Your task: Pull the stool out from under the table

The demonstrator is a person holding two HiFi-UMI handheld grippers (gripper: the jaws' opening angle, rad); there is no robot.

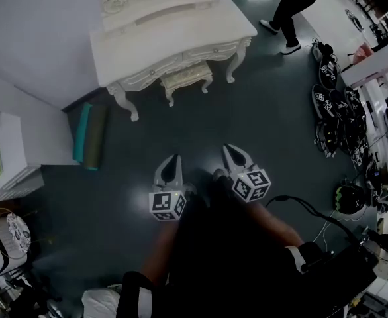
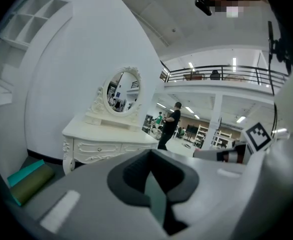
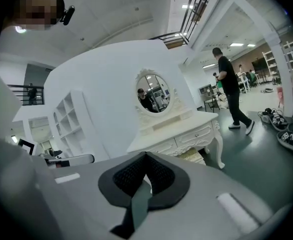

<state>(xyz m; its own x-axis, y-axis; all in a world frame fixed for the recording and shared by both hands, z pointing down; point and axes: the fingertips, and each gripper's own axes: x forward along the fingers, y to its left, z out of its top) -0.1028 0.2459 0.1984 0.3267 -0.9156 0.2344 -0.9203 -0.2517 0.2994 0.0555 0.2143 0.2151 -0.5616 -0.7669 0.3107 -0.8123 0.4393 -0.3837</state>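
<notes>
Dark floor (image 1: pixel 260 111), white wall (image 1: pixel 35 25)

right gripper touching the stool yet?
Apart. The head view shows the right gripper well short of the stool, which sits tucked under the table, with bare floor between them.

Wht-painted table (image 1: pixel 181 35) & stool (image 1: pixel 188 76), satin fin.; floor (image 1: pixel 267 111) smooth, glossy.

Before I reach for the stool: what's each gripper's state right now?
Left gripper: closed, holding nothing.
Right gripper: closed, holding nothing.
</notes>
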